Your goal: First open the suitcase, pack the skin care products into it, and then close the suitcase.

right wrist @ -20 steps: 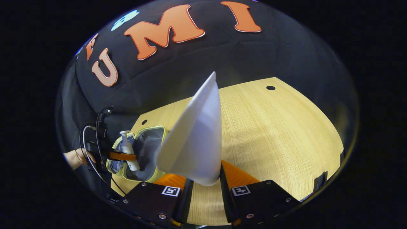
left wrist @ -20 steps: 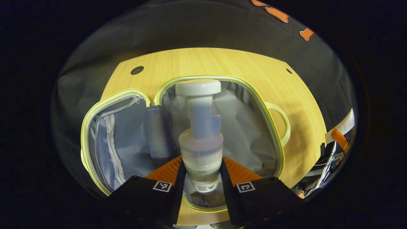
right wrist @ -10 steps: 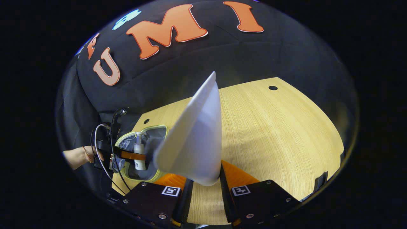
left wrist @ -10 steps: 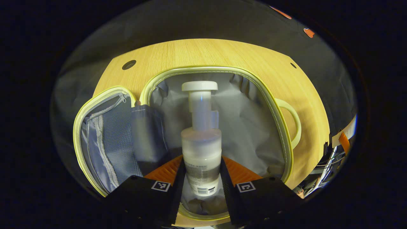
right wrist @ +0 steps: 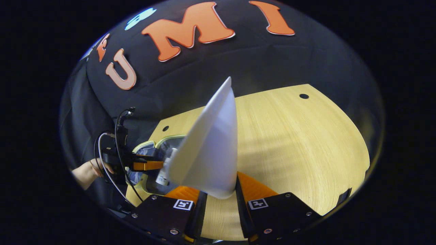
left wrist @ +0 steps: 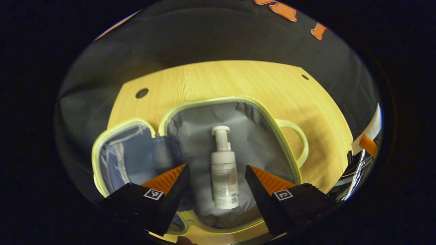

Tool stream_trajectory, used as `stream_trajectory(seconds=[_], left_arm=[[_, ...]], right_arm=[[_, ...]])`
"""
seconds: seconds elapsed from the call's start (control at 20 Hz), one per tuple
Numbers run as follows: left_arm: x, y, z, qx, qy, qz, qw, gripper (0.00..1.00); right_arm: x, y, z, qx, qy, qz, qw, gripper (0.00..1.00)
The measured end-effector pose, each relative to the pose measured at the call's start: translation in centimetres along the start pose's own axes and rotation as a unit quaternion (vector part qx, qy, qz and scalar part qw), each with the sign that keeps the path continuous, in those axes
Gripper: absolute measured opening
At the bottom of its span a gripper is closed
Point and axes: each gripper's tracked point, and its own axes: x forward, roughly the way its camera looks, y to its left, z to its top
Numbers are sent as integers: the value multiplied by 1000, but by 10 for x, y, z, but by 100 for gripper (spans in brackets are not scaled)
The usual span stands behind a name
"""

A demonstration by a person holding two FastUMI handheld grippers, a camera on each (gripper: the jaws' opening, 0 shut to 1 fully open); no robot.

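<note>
Lying in the suitcase (left wrist: 177, 117), pump bottle (left wrist: 223, 177); right claw (right wrist: 218, 197) grips tube (right wrist: 211, 149).

1 suitcase (left wrist: 287, 154), 1 pump bottle (left wrist: 223, 177), 1 white tube (right wrist: 211, 149), 2 grippers.

Left gripper (left wrist: 216, 177): black housing, square markers (one per side). Right gripper (right wrist: 218, 199): same, visible screws.
</note>
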Motion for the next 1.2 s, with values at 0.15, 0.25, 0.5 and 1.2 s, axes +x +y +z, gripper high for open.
stream_trajectory(seconds=[0.15,0.25,0.5,1.2], left_arm=[[-47,9,7,-23,-61,-5,998,100],[-76,31,4,-55,-93,-8,994,100],[-146,102,-22,-130,-149,27,980,100],[-318,185,-82,-146,-167,146,964,99]], right_arm=[[13,46,13,-28,19,34,999,45],[24,80,16,-39,41,60,997,45],[62,151,-5,-64,116,98,986,45],[148,162,-111,-18,326,39,945,45]])
